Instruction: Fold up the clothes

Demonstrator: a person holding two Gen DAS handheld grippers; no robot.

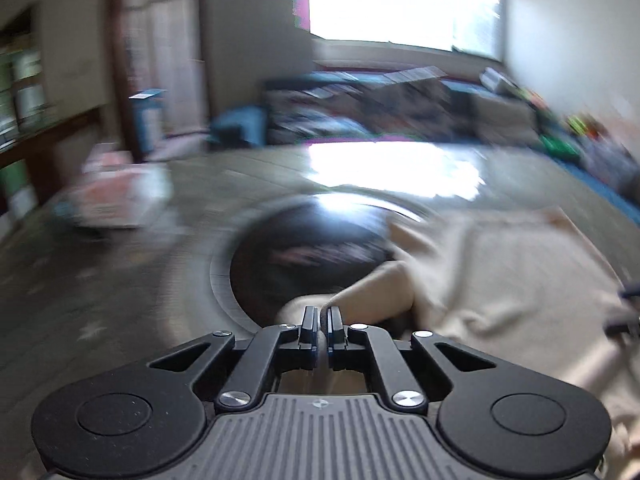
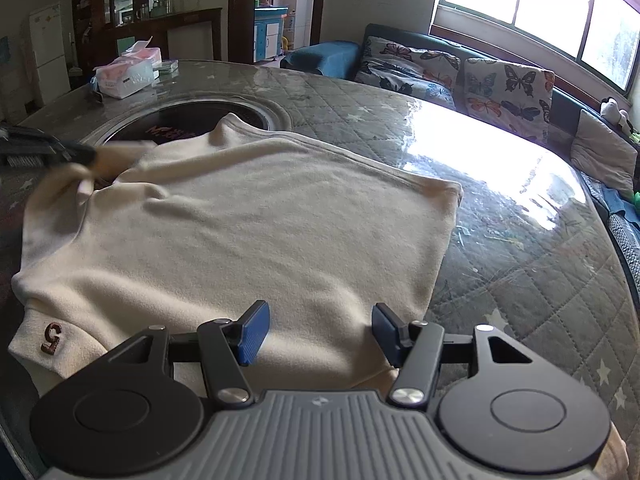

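Observation:
A cream sweatshirt (image 2: 248,220) lies spread on the round table, with a small red "5" patch (image 2: 51,343) on a cuff at the near left. My right gripper (image 2: 320,334) is open and empty, just above the garment's near edge. My left gripper (image 1: 321,322) is shut on a fold of the cream sweatshirt (image 1: 500,280), a sleeve end by the look of it, over the table's dark centre disc. It shows blurred in the right wrist view (image 2: 80,156) at the far left, holding that fabric up.
The table (image 2: 500,240) has a quilted grey star-print cover under glass and a dark round centre disc (image 2: 180,124). A tissue pack (image 2: 128,74) sits at the far left edge. A butterfly-print sofa (image 2: 460,76) stands behind the table under the window.

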